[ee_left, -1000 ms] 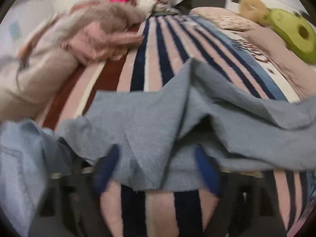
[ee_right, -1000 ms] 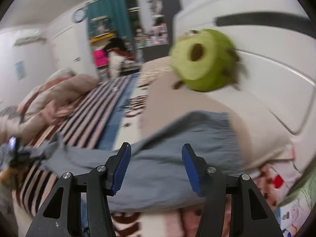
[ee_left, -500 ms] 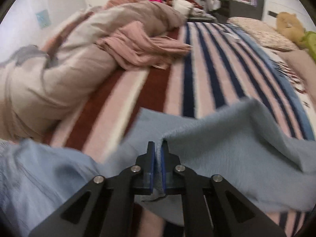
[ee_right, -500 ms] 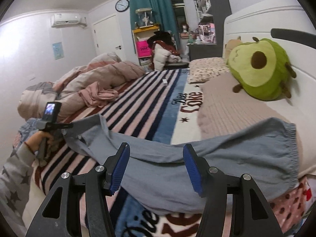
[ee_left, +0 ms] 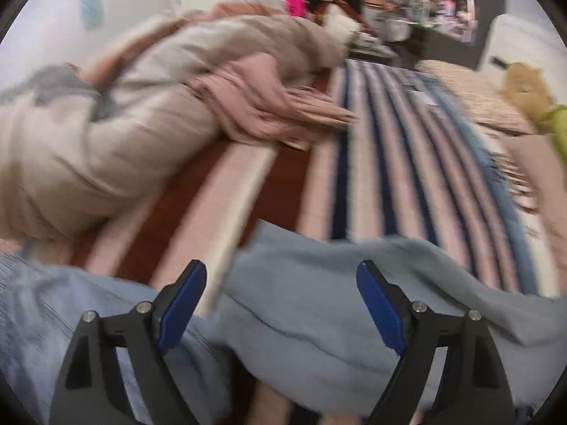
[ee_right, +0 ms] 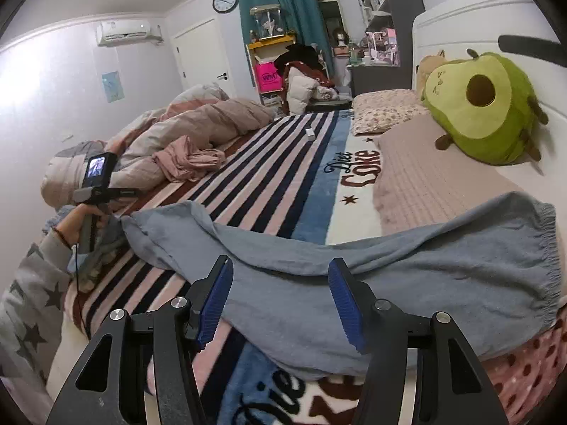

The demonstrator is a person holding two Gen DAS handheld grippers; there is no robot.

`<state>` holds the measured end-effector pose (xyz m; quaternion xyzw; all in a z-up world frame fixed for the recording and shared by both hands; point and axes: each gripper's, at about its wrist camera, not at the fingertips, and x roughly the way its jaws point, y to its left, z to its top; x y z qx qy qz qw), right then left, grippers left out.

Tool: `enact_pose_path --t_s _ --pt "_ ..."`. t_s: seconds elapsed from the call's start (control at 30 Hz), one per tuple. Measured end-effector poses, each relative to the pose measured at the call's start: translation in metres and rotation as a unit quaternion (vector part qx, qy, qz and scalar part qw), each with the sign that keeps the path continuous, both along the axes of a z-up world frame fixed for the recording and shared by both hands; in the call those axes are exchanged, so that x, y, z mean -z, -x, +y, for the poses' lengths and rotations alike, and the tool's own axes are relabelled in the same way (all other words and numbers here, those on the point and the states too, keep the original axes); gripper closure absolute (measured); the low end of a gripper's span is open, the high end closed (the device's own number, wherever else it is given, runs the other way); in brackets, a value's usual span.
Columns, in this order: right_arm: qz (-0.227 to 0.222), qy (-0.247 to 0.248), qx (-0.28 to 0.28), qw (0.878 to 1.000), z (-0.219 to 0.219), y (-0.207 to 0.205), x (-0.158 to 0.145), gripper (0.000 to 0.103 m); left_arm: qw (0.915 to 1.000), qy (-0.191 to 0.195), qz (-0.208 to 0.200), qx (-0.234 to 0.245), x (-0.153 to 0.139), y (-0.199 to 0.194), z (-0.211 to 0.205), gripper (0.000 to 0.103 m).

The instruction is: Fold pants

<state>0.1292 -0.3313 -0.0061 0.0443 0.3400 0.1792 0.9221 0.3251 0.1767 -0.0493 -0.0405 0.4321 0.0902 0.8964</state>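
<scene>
Grey-blue pants (ee_right: pixel 443 265) lie spread across the striped blanket (ee_right: pixel 283 177), elastic waistband at the right on the beige pillow, leg end at the left. My right gripper (ee_right: pixel 280 265) hovers open above the middle of the pants, pads clear of the cloth. In the blurred left wrist view the pants' leg end (ee_left: pixel 319 301) lies below my left gripper (ee_left: pixel 280 269), whose jaws are opening wide; the cloth sits under them and no pad presses on it. A person's hand (ee_right: pixel 76 219) holds the left handle beside that leg end.
A beige duvet (ee_right: pixel 212 120) and a crumpled pink cloth (ee_right: pixel 187 159) are heaped on the far left of the bed. A green avocado plush (ee_right: pixel 478 106) and a patterned pillow (ee_right: pixel 382 109) sit by the white headboard. Light blue fabric (ee_left: pixel 42 318) lies at the left.
Half a second ago my left gripper was shut on the edge of the pants' leg; now its jaws stand wide apart, it has pulled up and back, and the cloth lies loose.
</scene>
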Motion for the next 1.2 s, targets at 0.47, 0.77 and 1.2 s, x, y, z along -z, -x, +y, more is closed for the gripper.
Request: enact_pose_path --t_s 0.47,0.77,1.2 --pt "0.025 -0.007 -0.01 1.0 0.004 -0.017 0.032 0.044 0.9868 0.136 0.087 0.013 0.083 0.015 -0.029 0.024" --pt "0.063 0.004 0.017 0.998 -0.009 -0.049 0.079 0.044 0.9882 0.138 0.054 -0.04 0.096 -0.008 -0.013 0.045" --pt "0.081 -0.007 0.018 0.997 -0.006 -0.054 0.099 0.044 0.9982 0.028 -0.027 -0.045 0.058 0.003 -0.017 0.1"
